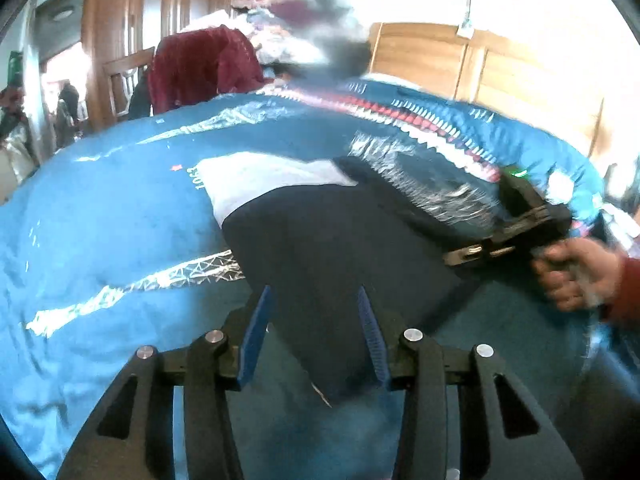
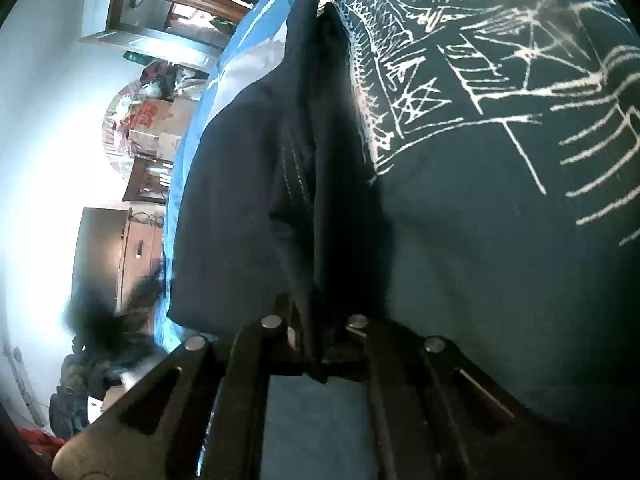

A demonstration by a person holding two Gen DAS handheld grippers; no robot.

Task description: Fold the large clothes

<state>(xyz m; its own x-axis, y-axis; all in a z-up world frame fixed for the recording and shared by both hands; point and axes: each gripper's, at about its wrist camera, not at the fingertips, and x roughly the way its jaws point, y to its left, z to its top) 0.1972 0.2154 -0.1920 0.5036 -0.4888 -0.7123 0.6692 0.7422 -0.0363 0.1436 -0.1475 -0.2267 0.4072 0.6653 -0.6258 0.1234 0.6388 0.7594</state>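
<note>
A dark navy garment (image 1: 344, 248) lies on a blue bedspread (image 1: 100, 232) with white line patterns. A white piece (image 1: 256, 180) shows at the garment's far end. My left gripper (image 1: 316, 312) is open, and its blue pads (image 1: 256, 328) straddle the garment's near corner. At the right, a hand (image 1: 576, 276) holds my right gripper (image 1: 460, 258) at the garment's right edge. In the right wrist view my right gripper (image 2: 316, 348) is shut on a raised fold of the dark garment (image 2: 256, 184). The cloth hides its fingertips.
A pile of mixed clothes (image 1: 288, 20) and a maroon garment (image 1: 200, 64) over a wooden chair (image 1: 124, 80) stand behind the bed. Wooden panels (image 1: 480, 68) line the back right. Boxes (image 2: 152, 124) and a wooden cabinet (image 2: 136, 248) stand beside the bed.
</note>
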